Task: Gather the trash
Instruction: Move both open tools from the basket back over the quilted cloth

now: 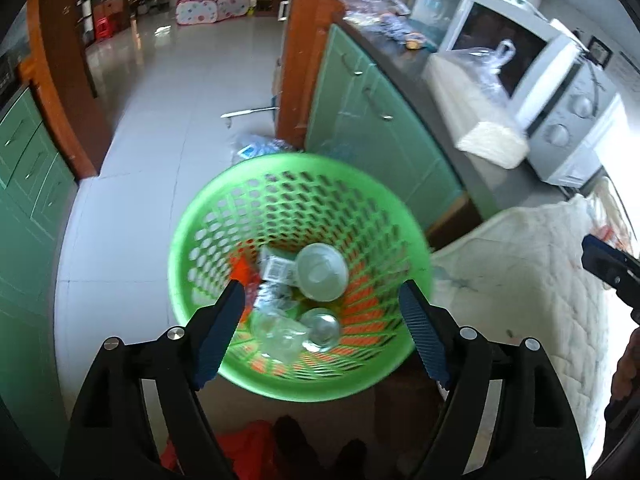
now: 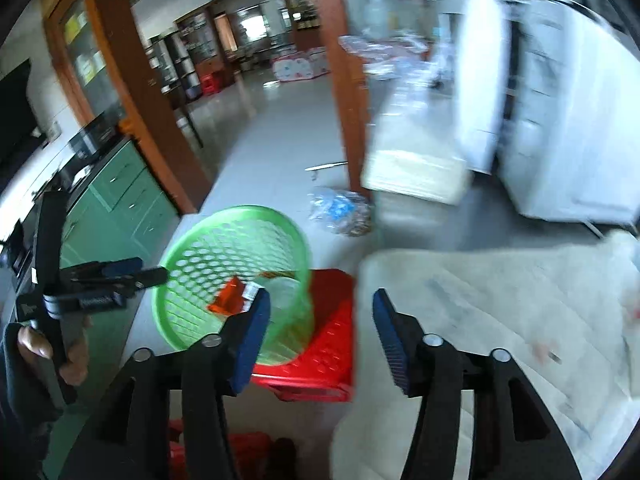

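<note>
in the left wrist view the left gripper (image 1: 322, 308) fills the lower part of the frame, its two blue pads spread wide apart and nothing between them. right behind the gap, in the centre of the frame, stands the green basket (image 1: 188, 248), tilted so that its mouth faces the camera. the trash lies at the bottom of it, just above the line between the two pads: a pale round lid (image 1: 322, 271), a clear plastic piece (image 1: 320, 328) below it, a small printed wrapper (image 1: 276, 268) and an orange scrap (image 1: 242, 270) to the left. no pad touches any of them.

in the right wrist view the right gripper (image 2: 320, 312) is at the bottom centre, its jaws parted with empty space between the pads. the basket (image 2: 188, 320) is up and left of its left pad, resting on a red stool (image 2: 332, 344). the left gripper (image 2: 132, 276) shows at the left edge, held by a hand (image 2: 52, 356), with its tips just at the basket rim.

further out, a white quilted cloth (image 1: 520, 280) lies at the right of the left view. a crumpled plastic bag (image 2: 340, 210), maybe with bottles in it as the picture is blurred, lies on the pale tiled floor (image 1: 160, 100) above the basket. green cabinets (image 1: 368, 112) and a white microwave (image 1: 568, 120) are at the upper right.
</note>
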A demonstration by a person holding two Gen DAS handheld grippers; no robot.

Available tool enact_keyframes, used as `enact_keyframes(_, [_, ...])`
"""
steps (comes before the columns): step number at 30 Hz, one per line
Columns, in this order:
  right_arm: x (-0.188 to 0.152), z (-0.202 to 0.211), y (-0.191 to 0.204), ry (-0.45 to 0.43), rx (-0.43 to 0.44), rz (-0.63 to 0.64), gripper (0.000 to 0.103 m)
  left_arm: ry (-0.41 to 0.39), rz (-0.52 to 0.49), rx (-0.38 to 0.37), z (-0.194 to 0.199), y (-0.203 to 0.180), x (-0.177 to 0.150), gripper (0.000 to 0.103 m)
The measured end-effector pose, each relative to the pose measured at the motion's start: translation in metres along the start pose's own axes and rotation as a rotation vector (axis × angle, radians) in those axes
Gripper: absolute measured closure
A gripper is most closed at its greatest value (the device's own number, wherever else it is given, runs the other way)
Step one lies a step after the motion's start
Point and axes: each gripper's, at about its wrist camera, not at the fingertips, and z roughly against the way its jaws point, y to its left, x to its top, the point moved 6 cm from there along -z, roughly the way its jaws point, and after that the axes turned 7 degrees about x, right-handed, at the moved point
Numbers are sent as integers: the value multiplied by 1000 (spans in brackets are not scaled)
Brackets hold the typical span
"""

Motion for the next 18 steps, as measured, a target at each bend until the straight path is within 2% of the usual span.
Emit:
enact_keyframes(6, [-27, 57, -73, -30, -120, -80, 41, -6, -72, -39, 9, -47, 0, 21])
enact_keyframes(13, [-51, 124, -158, -64, -273, -168, 39, 4, -154, -79, 15, -102, -8, 21])
enact_keyframes(18, [-60, 163, -209, -90, -348, -225, 39, 20, -210, -106, 15, -143, -15, 21])
